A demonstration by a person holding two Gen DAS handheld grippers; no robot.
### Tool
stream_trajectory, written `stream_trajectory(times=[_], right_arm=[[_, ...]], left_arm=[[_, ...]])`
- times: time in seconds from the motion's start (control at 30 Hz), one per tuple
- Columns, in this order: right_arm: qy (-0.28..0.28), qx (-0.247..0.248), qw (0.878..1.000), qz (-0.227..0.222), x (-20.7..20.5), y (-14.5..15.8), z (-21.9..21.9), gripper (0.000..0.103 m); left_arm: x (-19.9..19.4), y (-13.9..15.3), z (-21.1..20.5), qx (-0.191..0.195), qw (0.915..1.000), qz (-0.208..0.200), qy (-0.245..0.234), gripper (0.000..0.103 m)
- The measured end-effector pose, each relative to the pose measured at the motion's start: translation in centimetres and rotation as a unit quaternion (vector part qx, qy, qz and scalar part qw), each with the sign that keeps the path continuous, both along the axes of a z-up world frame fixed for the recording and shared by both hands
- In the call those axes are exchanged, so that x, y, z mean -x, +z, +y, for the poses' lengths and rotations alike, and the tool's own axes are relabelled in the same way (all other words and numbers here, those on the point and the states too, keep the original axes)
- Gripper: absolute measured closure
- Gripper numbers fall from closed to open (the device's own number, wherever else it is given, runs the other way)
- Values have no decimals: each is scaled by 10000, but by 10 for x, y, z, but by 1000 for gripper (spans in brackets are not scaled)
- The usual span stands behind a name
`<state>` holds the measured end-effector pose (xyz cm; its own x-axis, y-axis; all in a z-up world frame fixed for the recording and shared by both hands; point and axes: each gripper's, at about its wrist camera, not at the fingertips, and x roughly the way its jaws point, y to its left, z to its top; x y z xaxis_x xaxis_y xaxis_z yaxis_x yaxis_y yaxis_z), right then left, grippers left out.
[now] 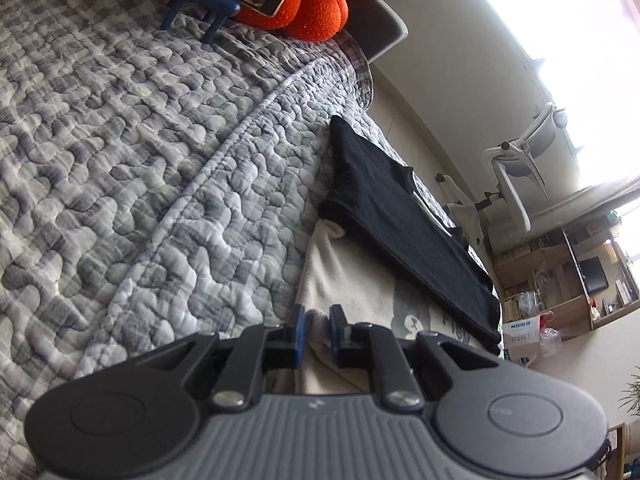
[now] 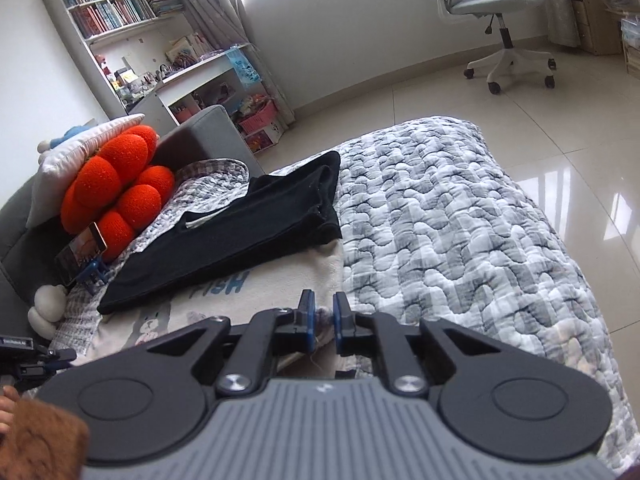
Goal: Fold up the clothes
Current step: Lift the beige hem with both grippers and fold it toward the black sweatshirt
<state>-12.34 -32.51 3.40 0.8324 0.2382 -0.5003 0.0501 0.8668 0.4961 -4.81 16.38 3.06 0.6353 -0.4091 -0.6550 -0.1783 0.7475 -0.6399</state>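
Note:
A cream garment point(image 1: 352, 280) with a printed animal and blue letters lies flat on the bed, also in the right wrist view point(image 2: 280, 280). A folded black garment point(image 1: 400, 216) rests across its far part point(image 2: 248, 232). My left gripper point(image 1: 317, 316) sits low over the cream garment's near edge, its blue pads a narrow gap apart, with cream cloth showing in the gap but not pinched. My right gripper point(image 2: 323, 300) hovers over the cream garment's edge by the quilt, pads likewise slightly apart, with only a wisp of fabric behind the gap.
A grey patterned quilt point(image 1: 120, 160) covers the bed point(image 2: 460, 220). An orange cushion point(image 2: 120, 184) and a phone on a blue stand point(image 2: 80, 256) sit at the head end. An office chair point(image 2: 500, 12) stands on the tiled floor. A brown sleeve point(image 2: 40, 440) is at bottom left.

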Motion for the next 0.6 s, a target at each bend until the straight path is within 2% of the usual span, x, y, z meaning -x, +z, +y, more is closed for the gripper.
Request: stream_trajectory(times=[0.07,0.13,0.2,0.3,0.43,0.6], right_arm=[[-64,-19,9999,-91,2,4,-6,84],[-124,338,9992,-144,6,7,-9,84],[15,623,9979,-181,11,7,-9,84],[354,1104,9931,-196,16,4,-6,84],[905,1769,9800,-90,11,-2,8,84],[1545,2303,9604,-256,1,-1,27,83]], left_arm=[[5,5,4,-157,9998,-122,43,82],[11,11,6,-302,9990,-339,-17,77],[16,16,8,-417,9973,-593,-126,61],[16,19,-1,-790,9916,-814,-613,57],[7,13,-25,-1227,9785,-949,-1362,57],[2,12,-51,-1775,9550,-1290,-1996,57]])
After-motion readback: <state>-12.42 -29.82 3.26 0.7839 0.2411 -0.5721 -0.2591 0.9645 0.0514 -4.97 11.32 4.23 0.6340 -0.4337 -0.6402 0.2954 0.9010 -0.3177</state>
